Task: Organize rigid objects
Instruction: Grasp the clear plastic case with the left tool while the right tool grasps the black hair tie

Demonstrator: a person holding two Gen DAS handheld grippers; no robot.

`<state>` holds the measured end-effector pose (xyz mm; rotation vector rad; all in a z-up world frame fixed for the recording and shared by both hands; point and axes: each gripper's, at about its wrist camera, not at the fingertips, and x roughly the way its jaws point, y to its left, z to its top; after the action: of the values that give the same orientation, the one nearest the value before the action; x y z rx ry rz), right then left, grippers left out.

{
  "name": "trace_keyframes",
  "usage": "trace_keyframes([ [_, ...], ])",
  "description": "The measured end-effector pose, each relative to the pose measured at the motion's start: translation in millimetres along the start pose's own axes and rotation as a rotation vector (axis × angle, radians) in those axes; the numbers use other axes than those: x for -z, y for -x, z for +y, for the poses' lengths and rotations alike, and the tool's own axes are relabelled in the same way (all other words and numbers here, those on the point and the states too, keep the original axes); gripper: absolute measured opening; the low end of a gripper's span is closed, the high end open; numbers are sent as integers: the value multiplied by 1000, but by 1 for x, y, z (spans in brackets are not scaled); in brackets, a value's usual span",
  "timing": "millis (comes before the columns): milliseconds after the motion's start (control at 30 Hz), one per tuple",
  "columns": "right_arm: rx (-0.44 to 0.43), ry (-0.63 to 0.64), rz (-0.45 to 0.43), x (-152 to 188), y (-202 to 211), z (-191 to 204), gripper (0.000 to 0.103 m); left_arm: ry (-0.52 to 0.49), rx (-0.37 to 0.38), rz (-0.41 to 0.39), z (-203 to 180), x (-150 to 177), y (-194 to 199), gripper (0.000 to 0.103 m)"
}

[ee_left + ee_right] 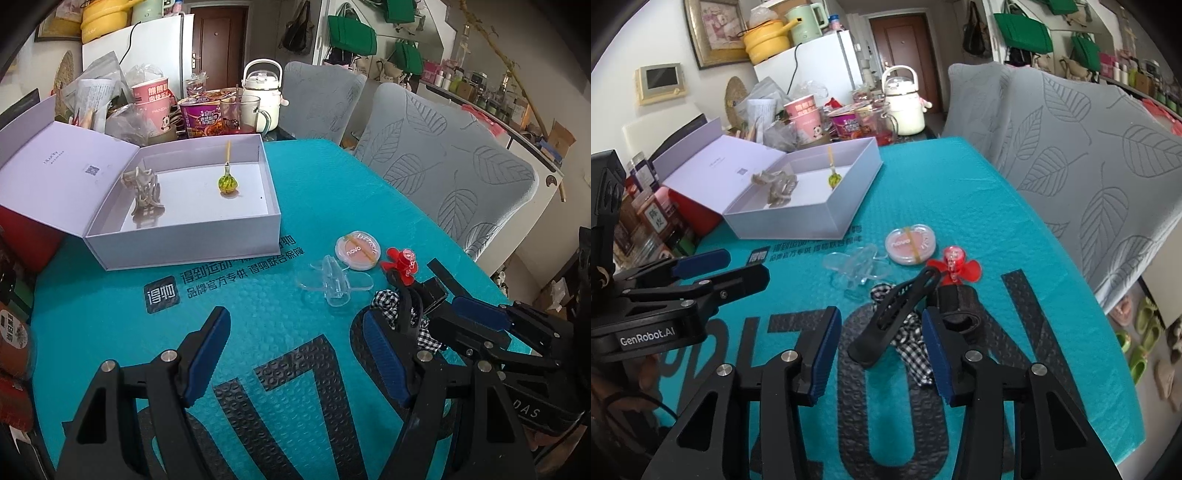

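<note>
An open white box [184, 240] at the back left holds a wooden skeleton model [146, 192] and a green glass ornament on a stick [227, 182]. On the teal mat lie a round pink compact [911, 244], a clear plastic piece [855, 271], a red toy fan [955, 267] and a black hair clip [897, 314] with a gingham bow [916, 358]. My right gripper [882, 354] is low over the mat with the clip's near end between its blue pads; a gap shows on the left side. My left gripper [295, 354] is open over bare mat, with nothing between its fingers.
A dark folded strap [960, 302] lies just right of the clip, under the fan. Cups, noodle bowls and a white kettle [260, 92] crowd the table's far end. Two chairs with grey leaf-pattern covers [443, 166] stand along the right edge. Jars line the left side.
</note>
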<state>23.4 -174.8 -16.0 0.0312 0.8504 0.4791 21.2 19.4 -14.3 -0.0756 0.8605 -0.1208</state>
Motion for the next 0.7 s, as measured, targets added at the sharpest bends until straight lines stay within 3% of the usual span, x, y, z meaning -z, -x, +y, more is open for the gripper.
trace_keyframes([
  [67,-10,-1,16,-2,-8,0,36,0,1,14,1,-1,-5,74],
  [433,22,-113,91,-8,-43,-16,36,-6,20,21,3,-11,-22,74],
  [633,-25,-154,107,-8,-56,-23,37,-27,23,37,-1,-17,-34,74],
  [700,-38,-151,101,-7,-56,-24,33,-33,29,39,-3,-19,-37,74],
])
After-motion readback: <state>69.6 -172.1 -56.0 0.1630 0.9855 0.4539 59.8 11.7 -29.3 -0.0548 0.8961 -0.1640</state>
